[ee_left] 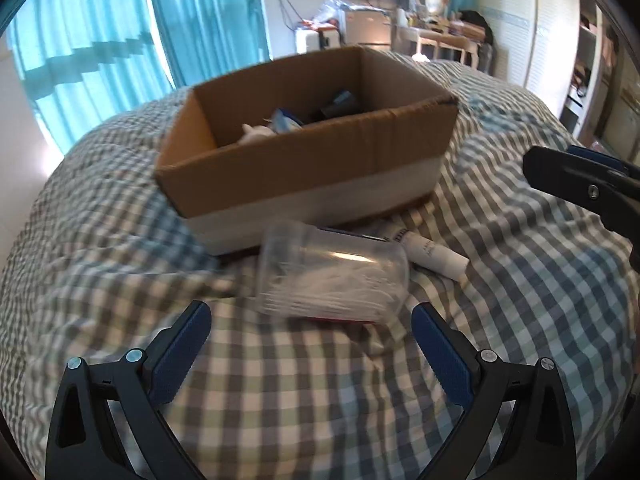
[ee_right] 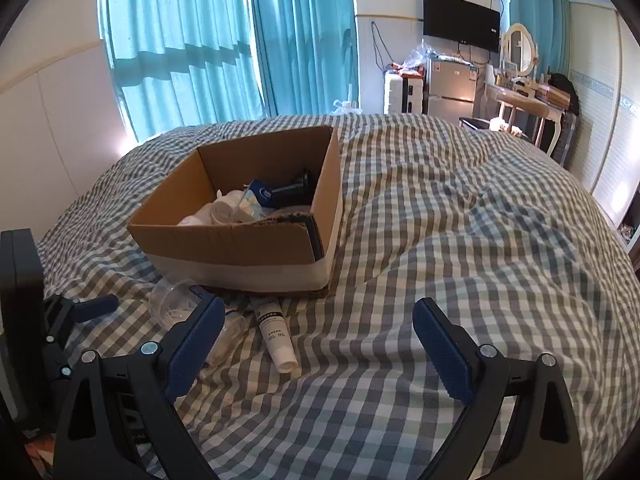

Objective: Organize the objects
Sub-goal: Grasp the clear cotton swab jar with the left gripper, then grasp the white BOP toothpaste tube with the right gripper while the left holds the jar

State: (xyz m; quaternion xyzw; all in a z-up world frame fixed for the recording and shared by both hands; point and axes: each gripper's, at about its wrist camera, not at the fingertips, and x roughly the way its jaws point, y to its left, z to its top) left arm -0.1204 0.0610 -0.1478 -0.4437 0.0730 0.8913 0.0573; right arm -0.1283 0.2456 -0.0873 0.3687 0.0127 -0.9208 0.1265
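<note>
Spread over the whole bed, a checked quilt (ee_right: 460,240) serving as the sorting ground. Parked mid-bed, a cardboard box (ee_right: 240,246) already part-filled with odds and ends — likely the collecting bin, set within easy reach of both tongs. Just in front of it, toppled on its side, a clear jar (ee_left: 332,276) of cotton swabs, probably next to go in. Beside that, touching the box's foot, a white tube (ee_right: 276,334). Framing the jar, left gripper (ee_left: 312,340) spread wide, empty — lined up to close. Right gripper (ee_right: 318,340) likewise released, hovering over bare quilt.
</note>
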